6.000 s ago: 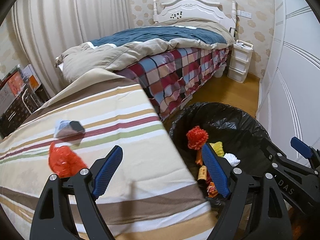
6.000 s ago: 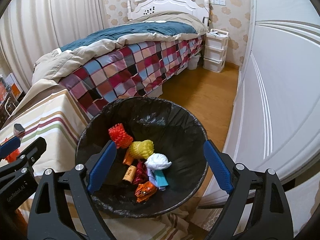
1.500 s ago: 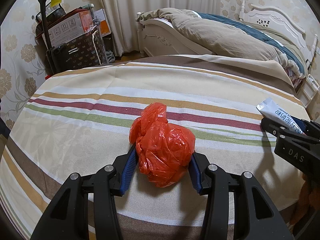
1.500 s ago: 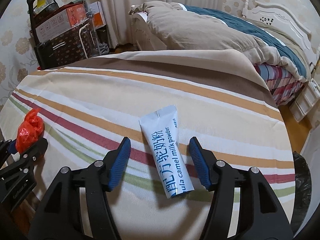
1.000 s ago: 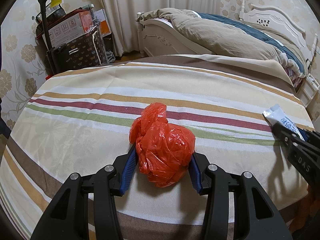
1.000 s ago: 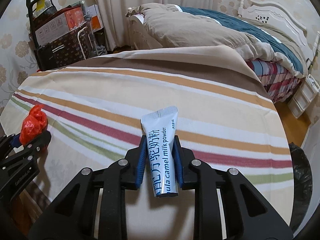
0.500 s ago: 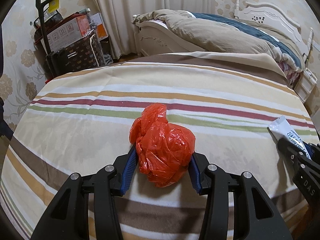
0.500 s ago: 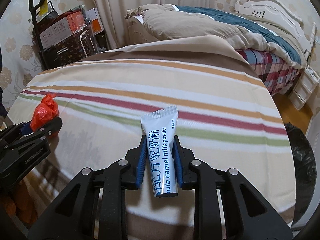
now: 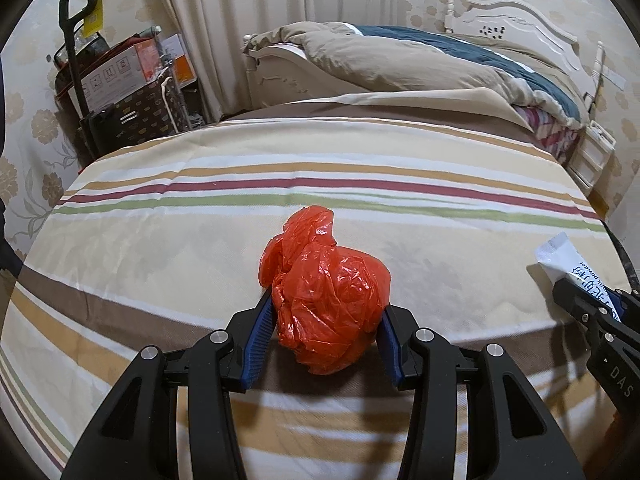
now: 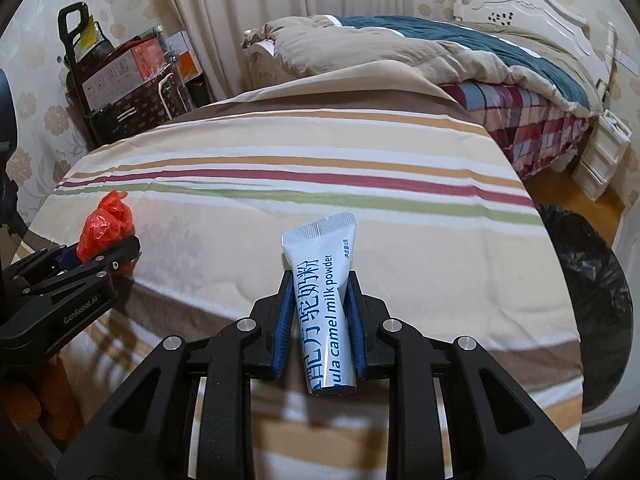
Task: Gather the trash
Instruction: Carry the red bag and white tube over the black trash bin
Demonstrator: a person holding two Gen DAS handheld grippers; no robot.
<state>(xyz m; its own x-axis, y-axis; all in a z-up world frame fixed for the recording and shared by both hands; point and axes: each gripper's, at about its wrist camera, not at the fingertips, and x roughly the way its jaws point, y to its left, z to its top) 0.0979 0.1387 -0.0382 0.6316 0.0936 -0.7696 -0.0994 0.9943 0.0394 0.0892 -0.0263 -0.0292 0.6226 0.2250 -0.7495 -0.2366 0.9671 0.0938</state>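
Red plastic bag (image 9: 326, 300) pinched in left gripper (image 9: 324, 332), right gripper (image 10: 320, 312) clamping milk powder sachet (image 10: 326, 300) lengthwise, crimped end pointing forward.

A home bedroom is showing in both views. A white carved headboard (image 9: 516, 20) is standing at the upper right, with a rumpled tan and blue duvet (image 9: 400, 60) lying across a plaid bedsheet (image 10: 536, 124). Pleated cream curtains (image 9: 248, 28) are hanging at the top centre, and floral wallpaper (image 9: 28, 140) is covering the wall at the left edge. A trolley of cardboard boxes (image 9: 120, 92) is sitting at the upper left. A striped cloth (image 9: 320, 184) is spreading over the foreground surface, and a white plastic drawer unit (image 10: 604, 152) is standing on a wooden floor (image 10: 560, 196) at the right.
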